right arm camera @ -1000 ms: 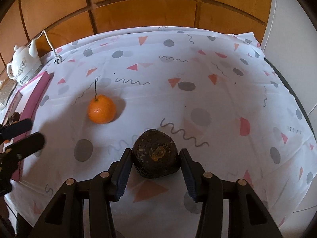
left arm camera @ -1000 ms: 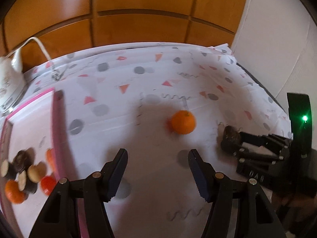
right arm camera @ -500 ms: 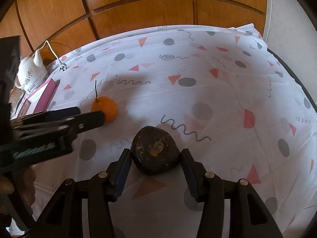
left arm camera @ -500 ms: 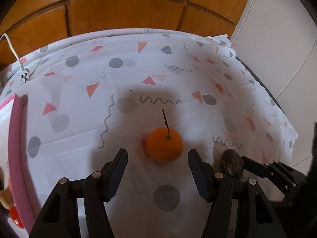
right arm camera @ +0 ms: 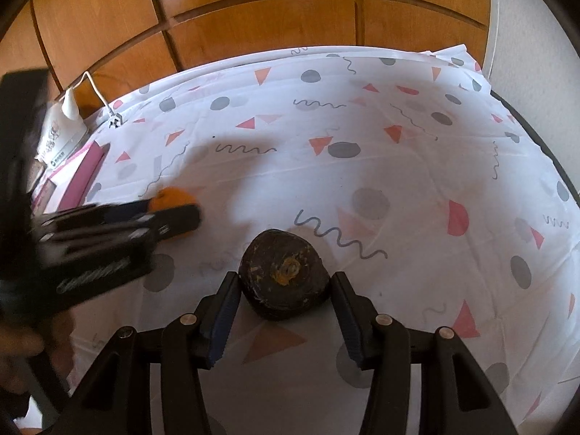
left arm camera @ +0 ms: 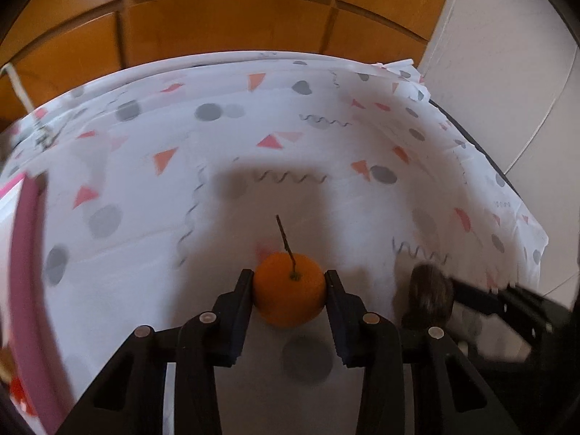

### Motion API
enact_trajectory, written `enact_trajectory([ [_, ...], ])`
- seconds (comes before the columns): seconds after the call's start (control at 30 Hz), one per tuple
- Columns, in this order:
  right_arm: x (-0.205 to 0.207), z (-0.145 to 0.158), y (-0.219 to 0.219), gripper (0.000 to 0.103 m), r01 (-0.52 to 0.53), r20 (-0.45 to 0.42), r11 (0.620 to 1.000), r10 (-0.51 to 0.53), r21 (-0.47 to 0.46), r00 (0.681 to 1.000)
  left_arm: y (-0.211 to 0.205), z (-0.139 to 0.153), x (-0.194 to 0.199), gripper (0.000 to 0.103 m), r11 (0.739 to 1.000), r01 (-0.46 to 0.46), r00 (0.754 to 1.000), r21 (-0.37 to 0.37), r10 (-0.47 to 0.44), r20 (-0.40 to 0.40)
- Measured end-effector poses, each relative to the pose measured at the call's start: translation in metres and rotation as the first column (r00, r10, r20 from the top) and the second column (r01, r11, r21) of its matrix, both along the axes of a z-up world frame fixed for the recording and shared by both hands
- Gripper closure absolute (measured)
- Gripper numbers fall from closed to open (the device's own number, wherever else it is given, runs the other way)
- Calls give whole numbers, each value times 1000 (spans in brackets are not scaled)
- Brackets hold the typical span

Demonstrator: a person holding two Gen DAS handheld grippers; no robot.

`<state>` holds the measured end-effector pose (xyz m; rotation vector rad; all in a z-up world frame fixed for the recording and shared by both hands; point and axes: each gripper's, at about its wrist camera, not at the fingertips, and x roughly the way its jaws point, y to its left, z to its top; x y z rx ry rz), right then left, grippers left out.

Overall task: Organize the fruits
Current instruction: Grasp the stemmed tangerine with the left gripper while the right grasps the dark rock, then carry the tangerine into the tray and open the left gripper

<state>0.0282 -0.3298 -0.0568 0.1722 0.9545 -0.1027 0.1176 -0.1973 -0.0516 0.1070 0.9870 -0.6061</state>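
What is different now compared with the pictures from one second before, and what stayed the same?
The left gripper came forward to the round orange fruit with the thin stalk; its jaws have just been closing and now press it on both sides. The right gripper stayed in place around the dark brown wrinkled fruit, which did not move on the white patterned tablecloth.

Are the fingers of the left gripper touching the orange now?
Touching. In the left wrist view both fingers of the left gripper, whose jaws have just been closing, press on the sides of the orange with no gap visible.
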Motion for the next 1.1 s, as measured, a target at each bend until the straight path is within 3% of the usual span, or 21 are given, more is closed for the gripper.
enact_trajectory([
  [0.33,3,1,9,52,-5,-3,1000,5,-2,1000,39,-4,-39,63,998,-64,993,25,62,98],
  [0.6,3,0,19,52,-19,-22,1000,19,-21,1000,39,-5,-36,65,997,-71,994,27,68,81],
  [1.1,-1,0,16,52,20,-11,1000,-20,21,1000,55,37,-56,65,996,-81,987,-33,85,136],
])
